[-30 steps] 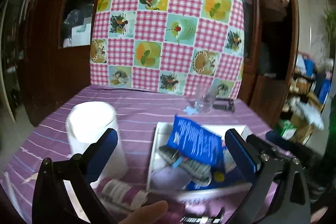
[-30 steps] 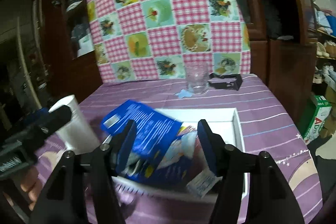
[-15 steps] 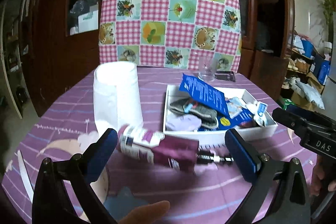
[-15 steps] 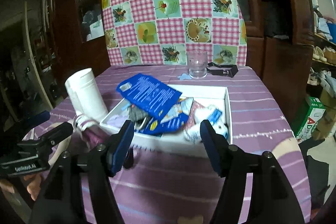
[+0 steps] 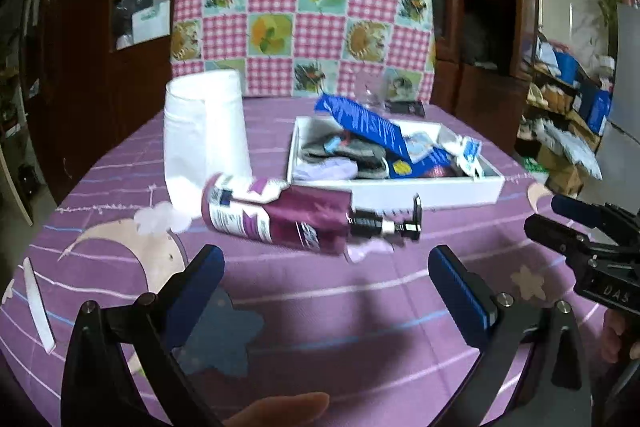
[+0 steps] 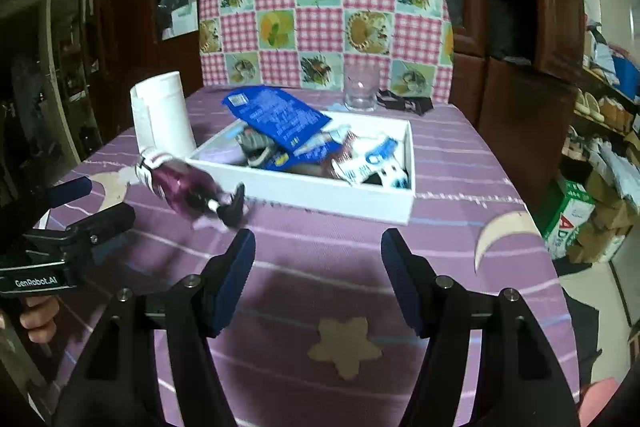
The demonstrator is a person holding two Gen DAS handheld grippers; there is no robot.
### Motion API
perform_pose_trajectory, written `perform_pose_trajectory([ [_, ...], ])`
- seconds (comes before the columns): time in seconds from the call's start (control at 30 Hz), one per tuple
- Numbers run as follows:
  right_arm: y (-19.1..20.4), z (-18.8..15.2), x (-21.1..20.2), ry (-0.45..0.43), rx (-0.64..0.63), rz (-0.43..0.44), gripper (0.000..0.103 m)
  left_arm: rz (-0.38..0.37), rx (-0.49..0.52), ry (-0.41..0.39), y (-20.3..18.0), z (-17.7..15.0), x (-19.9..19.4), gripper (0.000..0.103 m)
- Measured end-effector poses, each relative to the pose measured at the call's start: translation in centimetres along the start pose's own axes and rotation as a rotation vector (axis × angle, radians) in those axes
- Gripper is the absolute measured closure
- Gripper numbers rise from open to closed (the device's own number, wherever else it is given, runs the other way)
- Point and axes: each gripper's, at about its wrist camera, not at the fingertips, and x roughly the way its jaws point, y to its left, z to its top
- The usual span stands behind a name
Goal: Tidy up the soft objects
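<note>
Right now I hold both grippers, left gripper (image 5: 326, 277) and right gripper (image 6: 318, 265), angled down over the bench (image 6: 320, 267), fingers spread and empty; beyond them the white tray (image 6: 320, 193) holds the soft packets (image 6: 280, 119).

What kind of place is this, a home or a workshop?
Most likely a lived-in home: a table under a purple cloth, a dark wooden cabinet with stored clothes behind, and cluttered shelves of household goods.

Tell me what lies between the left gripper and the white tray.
In the left wrist view, a purple pump bottle lies on its side on the tablecloth between the left gripper, jaws open, and the white tray. Otherwise that stretch is bare cloth.
</note>
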Motion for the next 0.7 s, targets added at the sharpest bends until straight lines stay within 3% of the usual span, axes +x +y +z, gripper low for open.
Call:
perform_pose_trajectory([
  [0.53, -0.89, -0.58, 0.25, 0.026, 0.046, -0.042, 0.037, 0.033, -0.021, 0.034, 0.15, -0.61, 0.40, 0.000],
  [0.7, -0.77, -0.63, -0.29, 0.001, 0.043, -0.055, 0.037, 0.029, -0.040, 0.011, 0.37, -0.71, -0.02, 0.000],
])
